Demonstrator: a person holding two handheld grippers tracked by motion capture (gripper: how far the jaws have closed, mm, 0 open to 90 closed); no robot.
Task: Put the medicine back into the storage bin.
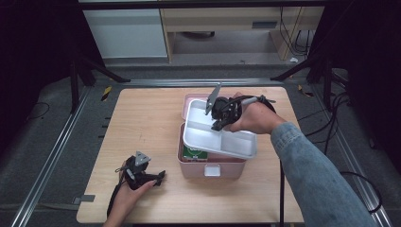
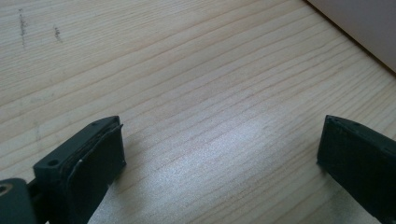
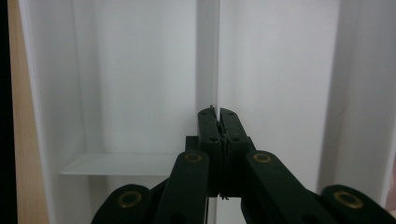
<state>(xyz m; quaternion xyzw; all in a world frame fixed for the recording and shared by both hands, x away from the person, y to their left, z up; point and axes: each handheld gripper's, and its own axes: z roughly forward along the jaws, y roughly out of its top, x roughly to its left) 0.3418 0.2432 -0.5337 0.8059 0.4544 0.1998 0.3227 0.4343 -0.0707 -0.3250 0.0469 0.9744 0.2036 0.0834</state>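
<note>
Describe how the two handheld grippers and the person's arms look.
Both grippers are black. The left gripper carries a grey three-cornered plate and trails a black cable. The right gripper has a similar grey plate, linkage arms with brass-coloured pivots and flat dark pads. The right arm wears a blue denim sleeve.

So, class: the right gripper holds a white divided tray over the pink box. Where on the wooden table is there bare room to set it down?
The white divided plastic tray, held by the right gripper, hangs over the pink plastic box. The wooden table is bare left of the box, from its far edge down to the left gripper. A narrower strip lies right of the box, crossed by the denim sleeve.
</note>
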